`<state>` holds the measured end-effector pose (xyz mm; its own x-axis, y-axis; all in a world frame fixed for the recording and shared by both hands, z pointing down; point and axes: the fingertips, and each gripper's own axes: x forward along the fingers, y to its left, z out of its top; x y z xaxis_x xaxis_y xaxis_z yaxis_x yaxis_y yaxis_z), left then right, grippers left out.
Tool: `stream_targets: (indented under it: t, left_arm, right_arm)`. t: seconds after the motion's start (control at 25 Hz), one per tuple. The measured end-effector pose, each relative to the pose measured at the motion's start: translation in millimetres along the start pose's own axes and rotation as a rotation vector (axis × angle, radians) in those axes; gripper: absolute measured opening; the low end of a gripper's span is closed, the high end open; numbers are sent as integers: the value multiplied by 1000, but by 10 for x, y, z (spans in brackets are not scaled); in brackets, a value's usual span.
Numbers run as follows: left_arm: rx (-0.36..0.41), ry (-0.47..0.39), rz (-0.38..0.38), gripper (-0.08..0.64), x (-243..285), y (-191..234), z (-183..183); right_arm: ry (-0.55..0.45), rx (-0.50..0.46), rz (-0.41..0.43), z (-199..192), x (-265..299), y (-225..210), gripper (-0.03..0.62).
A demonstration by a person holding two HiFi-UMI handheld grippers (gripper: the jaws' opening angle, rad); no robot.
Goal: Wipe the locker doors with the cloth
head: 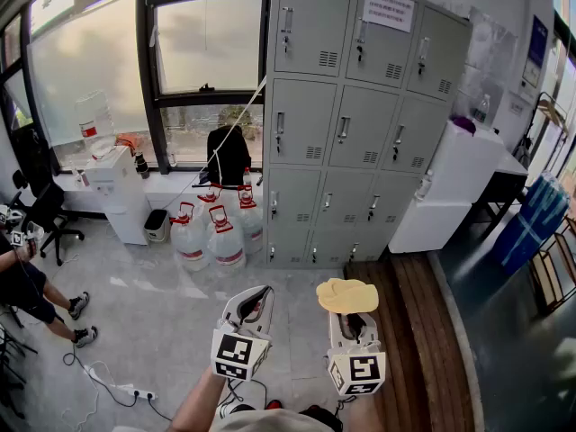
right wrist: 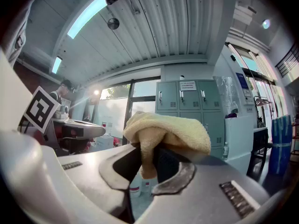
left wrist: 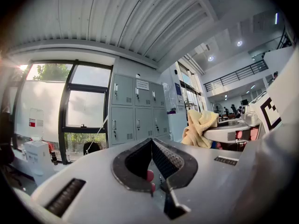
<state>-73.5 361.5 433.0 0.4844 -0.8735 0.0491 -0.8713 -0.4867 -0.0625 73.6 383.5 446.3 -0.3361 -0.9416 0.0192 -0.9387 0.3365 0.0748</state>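
A grey bank of lockers [head: 360, 106] with small handled doors stands against the far wall, some way ahead of both grippers. My right gripper [head: 346, 306] is shut on a folded yellow cloth [head: 347, 295], which bulges over its tips; the cloth [right wrist: 168, 132] fills the middle of the right gripper view, with the lockers [right wrist: 189, 104] small behind it. My left gripper [head: 256, 297] is held beside it, shut with nothing between its jaws [left wrist: 152, 146]. In the left gripper view the lockers [left wrist: 138, 111] are distant and the cloth [left wrist: 200, 127] shows at right.
Several large water bottles [head: 216, 232] stand on the floor left of the lockers, beside a white water dispenser [head: 117, 192]. A white cabinet [head: 454, 187] and a blue bin [head: 531, 223] stand at right. A seated person [head: 31, 286] and a power strip [head: 121, 390] are at left.
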Motion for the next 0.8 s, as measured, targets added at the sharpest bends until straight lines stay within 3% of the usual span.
stream_targets:
  t: [0.52, 0.8]
  left_arm:
    - [-16, 34, -3, 23, 125, 146, -145]
    - [-17, 38, 31, 23, 368, 357, -174]
  right_arm:
    - [51, 25, 1, -164, 166, -3, 75]
    - [48, 27, 35, -203, 555, -91, 75]
